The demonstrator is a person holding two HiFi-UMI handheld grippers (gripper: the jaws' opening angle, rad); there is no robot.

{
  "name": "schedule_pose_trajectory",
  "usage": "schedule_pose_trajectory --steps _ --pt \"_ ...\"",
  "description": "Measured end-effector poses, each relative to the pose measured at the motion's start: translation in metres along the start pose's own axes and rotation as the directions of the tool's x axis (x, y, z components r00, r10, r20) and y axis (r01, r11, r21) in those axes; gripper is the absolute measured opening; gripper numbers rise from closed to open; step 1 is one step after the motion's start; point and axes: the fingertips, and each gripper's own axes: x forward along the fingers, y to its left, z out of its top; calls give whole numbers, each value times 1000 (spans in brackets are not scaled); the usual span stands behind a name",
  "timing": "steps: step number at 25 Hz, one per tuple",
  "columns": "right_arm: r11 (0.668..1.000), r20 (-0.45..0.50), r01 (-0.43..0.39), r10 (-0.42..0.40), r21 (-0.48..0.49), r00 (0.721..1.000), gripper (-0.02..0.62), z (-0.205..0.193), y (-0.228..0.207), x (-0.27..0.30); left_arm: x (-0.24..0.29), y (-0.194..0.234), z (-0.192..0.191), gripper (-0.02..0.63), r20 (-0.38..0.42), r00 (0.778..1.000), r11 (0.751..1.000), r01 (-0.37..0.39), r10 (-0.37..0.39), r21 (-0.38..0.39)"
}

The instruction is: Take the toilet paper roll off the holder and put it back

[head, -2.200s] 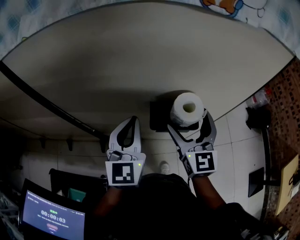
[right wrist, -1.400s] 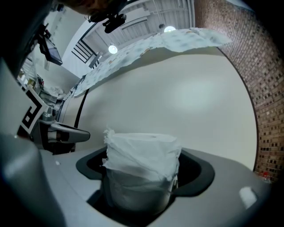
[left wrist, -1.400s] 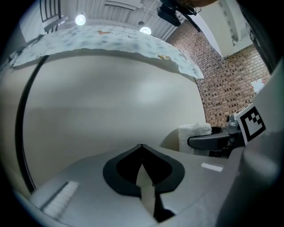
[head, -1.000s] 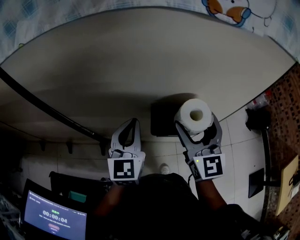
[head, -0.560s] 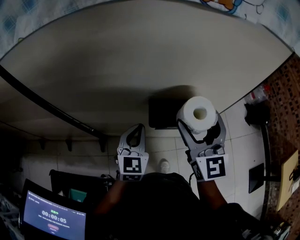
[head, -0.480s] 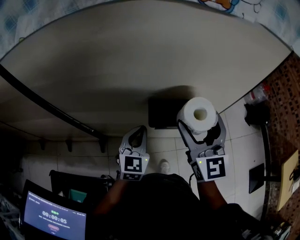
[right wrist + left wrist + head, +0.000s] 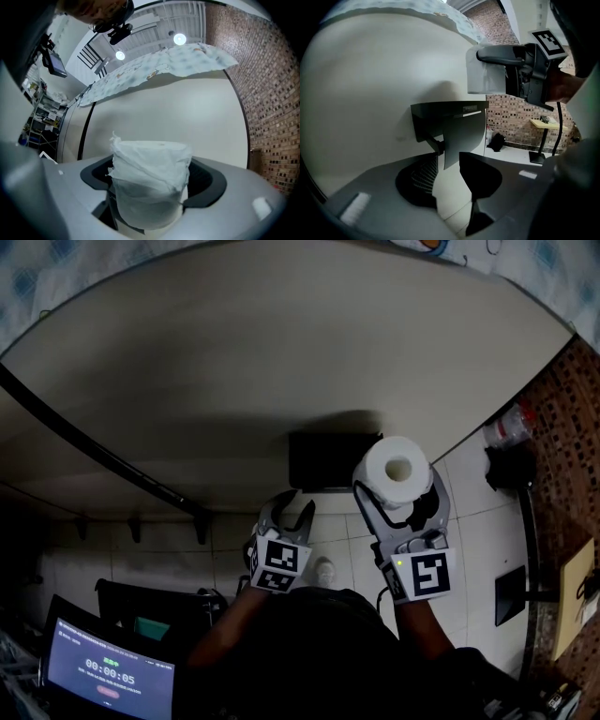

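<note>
Well, two claws are up in front of the person, and between them there is just one toilet paper roll [image 7: 398, 469] and one black holder [image 7: 323, 459] fixed to the beige wall [image 7: 281, 362]. The right claw [image 7: 399, 491] is clenched on the roll, one jaw on each side of it, and the roll sits just right of centre in the head view with its single core hole facing the camera. It is off the holder, close beside the holder's right edge. In the right gripper view the roll stands upright between the jaws, its outer sheet loose and ragged at the top left.

The left claw [image 7: 290, 513] is lower and left of the holder, its two jaws spreading apart with nothing between them. In the left gripper view the holder lies straight beyond their tips, not touched. One screen [image 7: 103, 673] glows at the lower left of the head view, and two ceiling lamps [image 7: 179, 39] shine at the top of the right gripper view
</note>
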Motion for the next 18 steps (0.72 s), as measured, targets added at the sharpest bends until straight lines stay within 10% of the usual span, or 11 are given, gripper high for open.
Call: schedule_pose_trajectory --steps 18 --pt "1000 -21 -16 16 24 1000 440 -9 3 2 -16 0 12 72 11 998 996 57 -56 -75"
